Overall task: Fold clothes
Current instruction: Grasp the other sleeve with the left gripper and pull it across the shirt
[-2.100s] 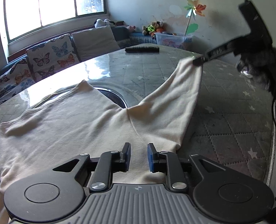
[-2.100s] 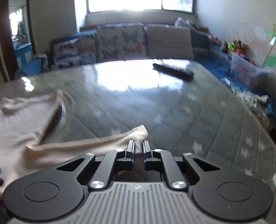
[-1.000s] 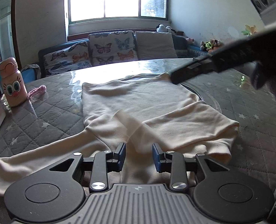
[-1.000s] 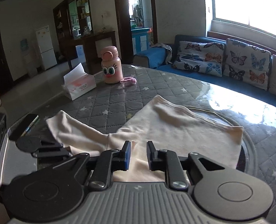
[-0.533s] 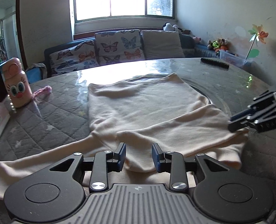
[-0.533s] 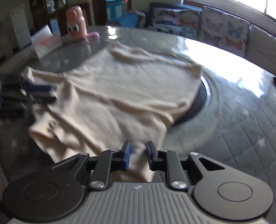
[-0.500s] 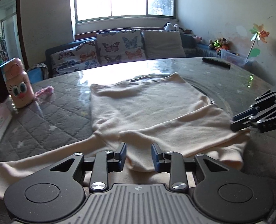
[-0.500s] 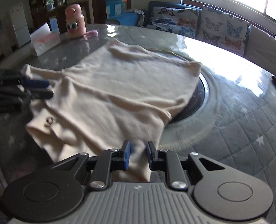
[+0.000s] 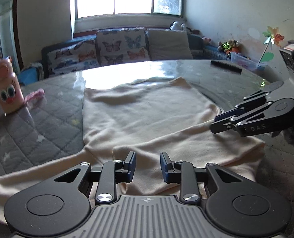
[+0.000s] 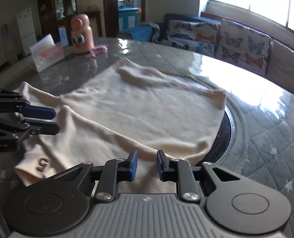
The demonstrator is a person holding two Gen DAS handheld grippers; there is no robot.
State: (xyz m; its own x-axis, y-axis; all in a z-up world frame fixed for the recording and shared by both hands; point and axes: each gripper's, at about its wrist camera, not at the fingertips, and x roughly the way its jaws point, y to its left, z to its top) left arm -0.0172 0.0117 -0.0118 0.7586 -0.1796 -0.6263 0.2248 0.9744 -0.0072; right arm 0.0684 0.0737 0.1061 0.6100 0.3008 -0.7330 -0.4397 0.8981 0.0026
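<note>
A cream long-sleeved top (image 9: 145,115) lies flat on the round table (image 9: 47,117), with one sleeve folded across its body and the other sleeve (image 9: 31,174) trailing to the left. My left gripper (image 9: 148,166) is open and empty just above the near edge of the top. My right gripper (image 10: 146,164) is open and empty over the folded sleeve (image 10: 99,136). It also shows in the left wrist view (image 9: 218,123) at the right. The left gripper shows in the right wrist view (image 10: 53,121) at the left.
A pink cartoon bottle (image 9: 6,87) and a tissue box (image 10: 47,56) stand at the table's far left. A black remote (image 9: 226,67) lies at the far right. A dark ring (image 10: 226,127) of a turntable shows under the top. A sofa (image 9: 117,47) stands behind.
The right gripper, shut on the sleeve two seconds ago, carried it across the body, let go and now stands open. In the last half second both grippers barely moved.
</note>
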